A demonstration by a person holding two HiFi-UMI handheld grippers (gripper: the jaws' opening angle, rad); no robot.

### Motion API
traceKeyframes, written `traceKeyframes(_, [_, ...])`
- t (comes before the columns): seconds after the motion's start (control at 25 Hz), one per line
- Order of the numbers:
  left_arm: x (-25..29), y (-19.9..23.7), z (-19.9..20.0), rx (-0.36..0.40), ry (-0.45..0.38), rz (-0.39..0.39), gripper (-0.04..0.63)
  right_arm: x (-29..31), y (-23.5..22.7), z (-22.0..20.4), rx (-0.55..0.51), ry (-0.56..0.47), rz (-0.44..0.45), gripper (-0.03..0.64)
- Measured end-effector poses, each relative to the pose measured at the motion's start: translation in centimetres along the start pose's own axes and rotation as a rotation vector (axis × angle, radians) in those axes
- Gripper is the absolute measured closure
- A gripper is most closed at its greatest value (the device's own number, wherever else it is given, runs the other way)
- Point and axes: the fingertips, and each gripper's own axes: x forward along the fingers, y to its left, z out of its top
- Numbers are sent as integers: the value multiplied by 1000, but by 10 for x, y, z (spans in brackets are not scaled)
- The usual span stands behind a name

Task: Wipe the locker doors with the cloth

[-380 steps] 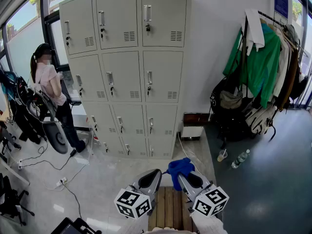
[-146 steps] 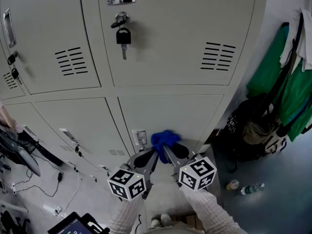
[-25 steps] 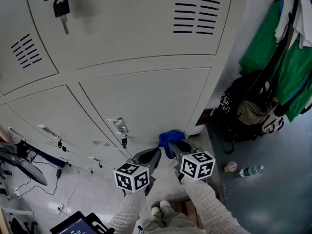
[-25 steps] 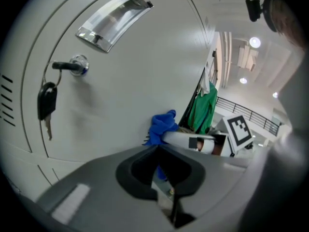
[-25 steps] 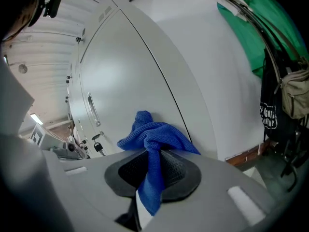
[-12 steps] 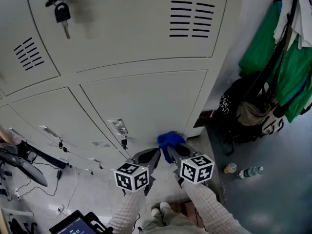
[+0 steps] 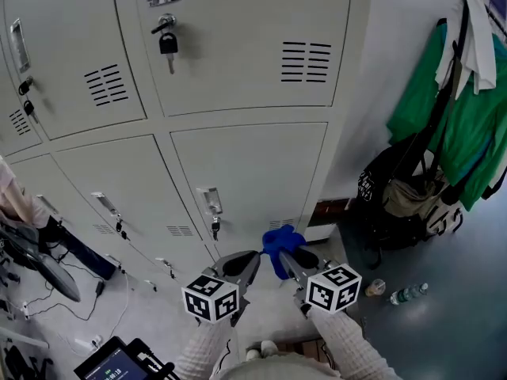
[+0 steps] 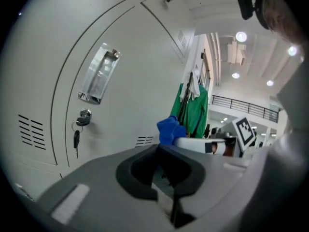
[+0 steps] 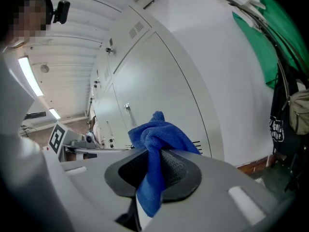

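A grey bank of locker doors (image 7: 245,165) fills the head view, each door with a handle and a key. My right gripper (image 7: 283,257) is shut on a bunched blue cloth (image 7: 278,240), which sticks out past its jaws (image 9: 157,129) a little way off the lower right door (image 9: 159,95). My left gripper (image 7: 245,264) sits just left of it, jaws together with nothing between them (image 8: 166,170). The left gripper view shows a door's handle (image 8: 99,74) and hanging key (image 8: 77,139), with the cloth (image 8: 169,129) to the right.
Green and other garments (image 7: 451,109) hang on a rack at right, over dark bags (image 7: 404,192). A cup (image 7: 375,286) and a bottle (image 7: 407,293) lie on the floor. A person's sleeve (image 7: 16,196) and chairs (image 7: 40,252) are at left.
Over the last second the view has tilted so that more of the upper lockers shows. Both grippers and the cloth sit slightly lower and farther from the door.
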Motion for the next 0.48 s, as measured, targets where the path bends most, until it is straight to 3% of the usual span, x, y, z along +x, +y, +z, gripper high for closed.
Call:
traceKeyframes(0.32, [-44, -35, -1, 66, -15, -41, 588, -35, 55, 11, 11, -96, 116, 560])
traceKeyframes(0.48, [-62, -42, -2, 34, -52, -26, 588, -53, 70, 11, 7, -134, 143, 560])
